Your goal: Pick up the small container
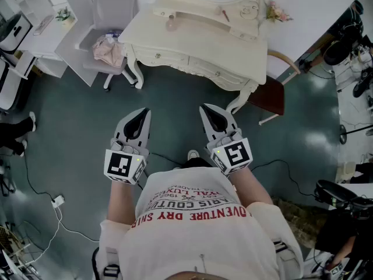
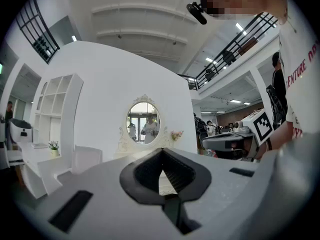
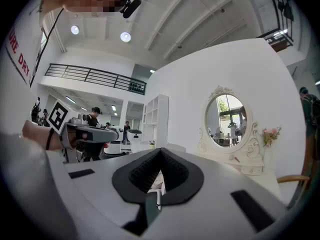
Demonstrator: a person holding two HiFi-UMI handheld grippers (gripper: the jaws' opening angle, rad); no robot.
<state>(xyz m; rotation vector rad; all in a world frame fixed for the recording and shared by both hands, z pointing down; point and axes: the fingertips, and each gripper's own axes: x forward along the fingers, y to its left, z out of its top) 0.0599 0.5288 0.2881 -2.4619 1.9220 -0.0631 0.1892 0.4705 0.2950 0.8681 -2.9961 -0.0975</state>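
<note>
A cream dressing table (image 1: 192,45) with an oval mirror (image 2: 143,122) stands ahead of me across the dark floor. On its top lies a small pinkish container (image 1: 171,21), too small to make out in detail. I hold both grippers low in front of my body, pointing toward the table and well short of it. The left gripper (image 1: 140,113) is shut, its tips meeting with nothing between them (image 2: 161,152). To its right, the right gripper (image 1: 205,108) is also shut and empty (image 3: 160,151). Each gripper shows at the edge of the other's view.
A grey chair (image 1: 113,7) with a pink cloth (image 1: 108,50) stands left of the table. A wooden chair (image 1: 271,95) is at its right corner. Pink flowers (image 1: 277,11) sit on the tabletop's right end. White shelving (image 1: 41,28) is far left, and cables and a power strip (image 1: 57,201) lie on the floor.
</note>
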